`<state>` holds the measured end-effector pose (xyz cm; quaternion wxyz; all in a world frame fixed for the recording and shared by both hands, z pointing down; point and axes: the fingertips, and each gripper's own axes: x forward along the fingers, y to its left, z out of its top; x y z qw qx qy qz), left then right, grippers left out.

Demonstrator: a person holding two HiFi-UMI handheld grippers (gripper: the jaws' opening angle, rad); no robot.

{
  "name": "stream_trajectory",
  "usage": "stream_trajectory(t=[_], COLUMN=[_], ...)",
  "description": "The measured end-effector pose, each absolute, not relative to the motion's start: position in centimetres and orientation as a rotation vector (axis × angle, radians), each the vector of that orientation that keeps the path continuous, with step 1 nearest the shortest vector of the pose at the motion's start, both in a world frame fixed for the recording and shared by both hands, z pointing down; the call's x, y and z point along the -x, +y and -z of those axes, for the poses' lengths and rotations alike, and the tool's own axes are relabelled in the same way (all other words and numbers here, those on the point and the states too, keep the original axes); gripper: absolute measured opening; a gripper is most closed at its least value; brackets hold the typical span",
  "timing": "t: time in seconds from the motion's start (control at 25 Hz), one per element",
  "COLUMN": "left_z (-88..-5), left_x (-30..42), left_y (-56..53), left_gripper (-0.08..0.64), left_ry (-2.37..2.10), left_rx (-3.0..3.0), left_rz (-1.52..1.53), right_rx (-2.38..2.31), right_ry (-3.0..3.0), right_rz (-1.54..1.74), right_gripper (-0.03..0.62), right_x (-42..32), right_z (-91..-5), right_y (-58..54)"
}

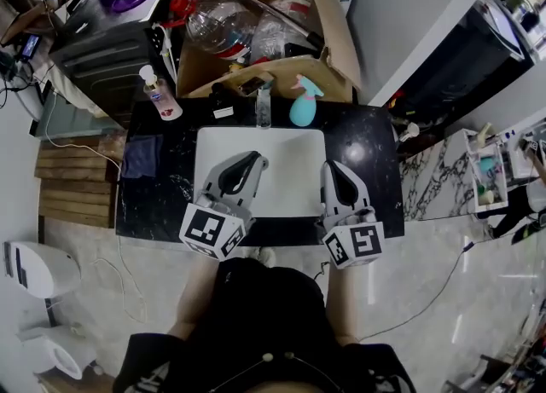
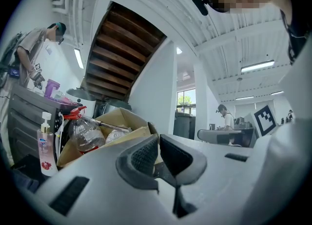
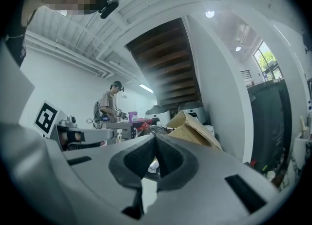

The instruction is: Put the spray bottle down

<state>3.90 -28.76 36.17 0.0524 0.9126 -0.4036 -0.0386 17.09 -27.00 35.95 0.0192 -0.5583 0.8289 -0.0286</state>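
Left hand-held gripper (image 1: 254, 158) hangs over the sink's (image 1: 294, 140) left half, its jaws closed together with nothing between them. Right hand-held gripper (image 1: 329, 164) sits over the sink's right edge, jaws likewise pressed together and empty. Spray bottle (image 1: 303, 103) stands upright on the bench (image 1: 367, 153) just behind the sink's far edge, towards its right, apart from both.

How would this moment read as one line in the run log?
spray bottle: upright on counter behind sink, free of both claws | left claw: shut, empty | right claw: shut, empty
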Motion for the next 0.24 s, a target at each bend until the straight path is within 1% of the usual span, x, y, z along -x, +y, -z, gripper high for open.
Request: stream_trajectory(t=[0.24], left_z=[-36.16], left_x=[-4.19], left_y=[-28.56], left_gripper=[0.017], left_ry=[-1.214], left_rx=[-2.779], left_rz=[0.111], right_rx=[1.734], right_ry=[2.575], right_rz=[0.097], right_gripper=[0.002], right_x=[-17.23], right_z=[-35.95], right_y=[-26.90])
